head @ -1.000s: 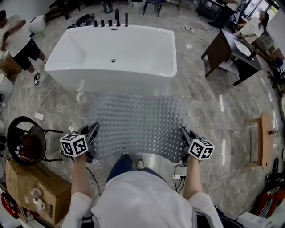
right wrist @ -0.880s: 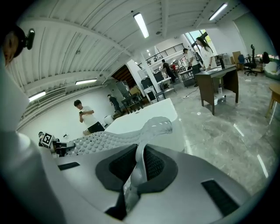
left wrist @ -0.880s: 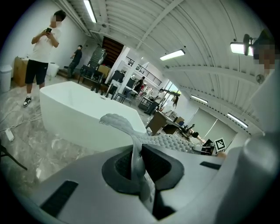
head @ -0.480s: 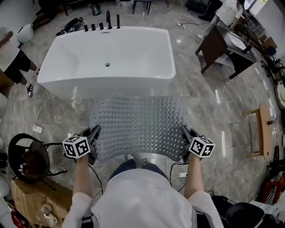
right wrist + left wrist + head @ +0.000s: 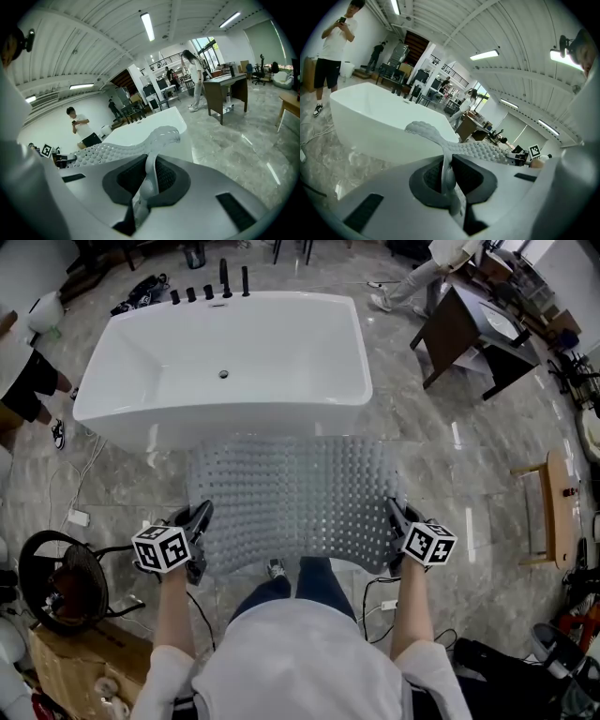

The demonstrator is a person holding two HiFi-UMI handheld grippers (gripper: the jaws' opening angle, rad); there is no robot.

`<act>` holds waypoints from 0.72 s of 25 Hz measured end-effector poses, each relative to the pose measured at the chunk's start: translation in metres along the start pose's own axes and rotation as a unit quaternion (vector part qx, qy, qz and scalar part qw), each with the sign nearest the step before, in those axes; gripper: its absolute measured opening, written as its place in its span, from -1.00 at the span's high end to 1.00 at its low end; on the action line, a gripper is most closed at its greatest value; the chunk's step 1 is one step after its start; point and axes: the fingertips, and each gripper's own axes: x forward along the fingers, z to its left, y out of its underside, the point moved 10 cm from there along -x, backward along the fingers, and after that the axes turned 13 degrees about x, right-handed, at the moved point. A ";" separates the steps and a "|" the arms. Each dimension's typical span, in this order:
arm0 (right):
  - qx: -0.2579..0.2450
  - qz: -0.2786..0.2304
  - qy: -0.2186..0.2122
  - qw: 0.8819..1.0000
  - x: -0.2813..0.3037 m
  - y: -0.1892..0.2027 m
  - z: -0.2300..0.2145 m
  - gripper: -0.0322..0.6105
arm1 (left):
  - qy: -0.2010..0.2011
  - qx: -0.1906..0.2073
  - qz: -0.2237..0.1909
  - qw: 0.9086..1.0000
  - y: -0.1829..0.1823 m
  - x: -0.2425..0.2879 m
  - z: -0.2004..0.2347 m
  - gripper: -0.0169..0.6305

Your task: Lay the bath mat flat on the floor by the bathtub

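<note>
A translucent grey bath mat point(image 5: 295, 498) covered in bumps hangs stretched between my two grippers, just in front of the white bathtub point(image 5: 230, 357). My left gripper point(image 5: 199, 526) is shut on the mat's near left corner, and the mat's edge point(image 5: 447, 171) shows pinched between its jaws. My right gripper point(image 5: 396, 521) is shut on the near right corner, where the mat's edge point(image 5: 150, 176) is clamped the same way. The mat's far edge lies close to the tub's front wall. Its near edge sags over my legs and shoes.
A black fan point(image 5: 56, 577) and a cardboard box point(image 5: 70, 667) stand at the near left. A dark desk point(image 5: 464, 329) is at the far right, a wooden stool point(image 5: 548, 517) at the right. People stand at the far left and far right. Cables cross the marble floor.
The mat has moved with both grippers toward the tub, and its far edge now sits nearer the tub's front wall. A person has walked into view at the top right.
</note>
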 end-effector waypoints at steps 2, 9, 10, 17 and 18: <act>-0.001 0.002 0.001 1.000 0.008 -0.005 -0.003 0.78 | -0.002 -0.001 0.000 1.000 -0.001 0.007 0.003 0.82; 0.007 0.014 -0.001 1.000 0.037 -0.020 -0.021 0.78 | -0.021 0.005 0.006 1.000 -0.008 0.037 0.012 0.82; 0.008 0.016 -0.001 1.000 0.043 -0.022 -0.024 0.78 | -0.024 0.006 0.006 1.000 -0.009 0.043 0.014 0.82; 0.009 0.027 0.011 1.000 0.087 -0.033 -0.050 0.78 | -0.039 0.020 0.020 0.999 -0.011 0.090 0.027 0.82; 0.009 0.030 0.014 0.999 0.094 -0.033 -0.055 0.78 | -0.040 0.023 0.023 0.999 -0.011 0.096 0.029 0.82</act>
